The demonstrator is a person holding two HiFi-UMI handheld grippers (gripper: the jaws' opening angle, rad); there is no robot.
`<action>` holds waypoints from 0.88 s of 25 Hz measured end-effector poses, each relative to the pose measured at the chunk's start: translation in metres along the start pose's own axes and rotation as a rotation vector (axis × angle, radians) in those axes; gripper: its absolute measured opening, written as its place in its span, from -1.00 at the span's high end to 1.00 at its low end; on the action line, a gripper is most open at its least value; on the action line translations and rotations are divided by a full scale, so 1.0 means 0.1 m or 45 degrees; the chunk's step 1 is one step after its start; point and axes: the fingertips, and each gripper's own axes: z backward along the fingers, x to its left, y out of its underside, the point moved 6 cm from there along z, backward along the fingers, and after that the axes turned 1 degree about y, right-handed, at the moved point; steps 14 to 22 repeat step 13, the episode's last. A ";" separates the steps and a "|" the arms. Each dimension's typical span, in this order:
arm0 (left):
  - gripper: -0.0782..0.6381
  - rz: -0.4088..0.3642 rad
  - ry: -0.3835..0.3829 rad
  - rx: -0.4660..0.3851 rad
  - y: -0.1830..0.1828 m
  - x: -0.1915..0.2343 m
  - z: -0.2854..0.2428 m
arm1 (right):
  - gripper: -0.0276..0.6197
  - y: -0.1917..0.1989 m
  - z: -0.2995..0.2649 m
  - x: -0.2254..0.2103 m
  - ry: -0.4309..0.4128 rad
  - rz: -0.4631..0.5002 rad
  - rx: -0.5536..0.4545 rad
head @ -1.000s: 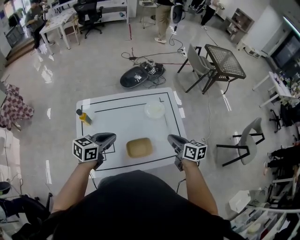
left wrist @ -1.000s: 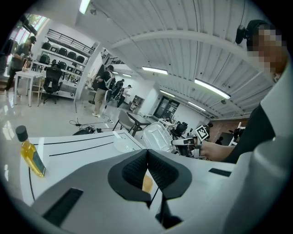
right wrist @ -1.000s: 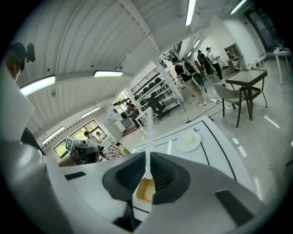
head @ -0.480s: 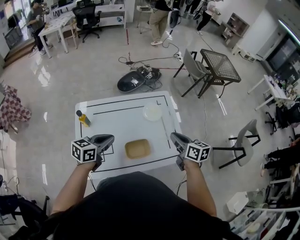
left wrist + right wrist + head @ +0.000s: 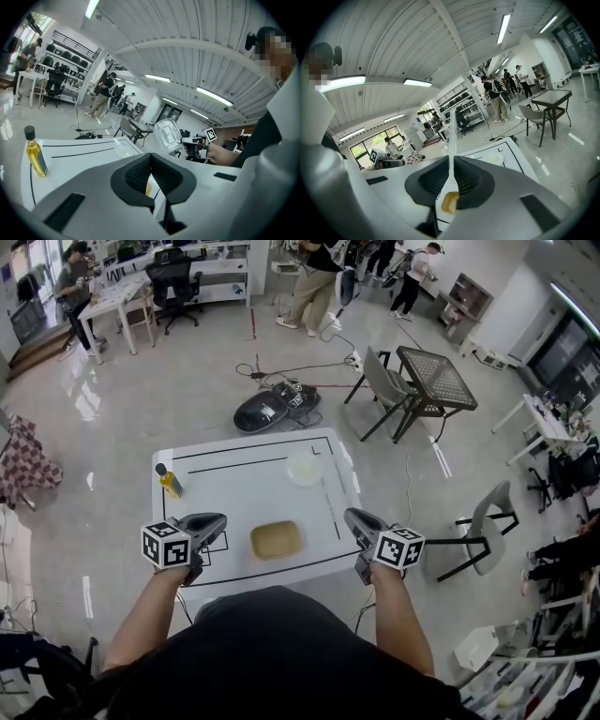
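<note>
A white table (image 5: 244, 486) marked with black lines carries a tan tray (image 5: 276, 539) near its front edge. A small bottle of yellow liquid (image 5: 169, 481) stands at its left and a clear dish (image 5: 305, 467) lies at the far right. My left gripper (image 5: 217, 518) hovers over the front left corner, shut, with nothing in it. My right gripper (image 5: 349, 515) hangs by the front right edge, shut on a clear plastic lid (image 5: 168, 135). The lid stands upright and shows as a thin edge (image 5: 451, 136) between the jaws. The tan tray (image 5: 450, 202) lies below them.
Beyond the table a black device with cables (image 5: 272, 401) lies on the floor. A dark mesh table (image 5: 433, 378) and grey chairs (image 5: 384, 381) stand at the right, another chair (image 5: 492, 521) nearer. Several people stand by the desks at the back.
My right gripper with the lid has drifted slightly right and away from the tray. The left gripper has barely moved. The head view has shifted a little.
</note>
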 end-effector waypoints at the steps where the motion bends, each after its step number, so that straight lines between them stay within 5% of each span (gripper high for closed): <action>1: 0.72 0.006 0.002 -0.004 0.01 0.00 0.01 | 0.77 0.01 0.01 0.01 0.001 0.001 -0.001; 22: 0.72 -0.019 -0.011 -0.008 0.01 -0.03 0.10 | 0.77 0.07 0.12 0.08 0.016 0.012 -0.005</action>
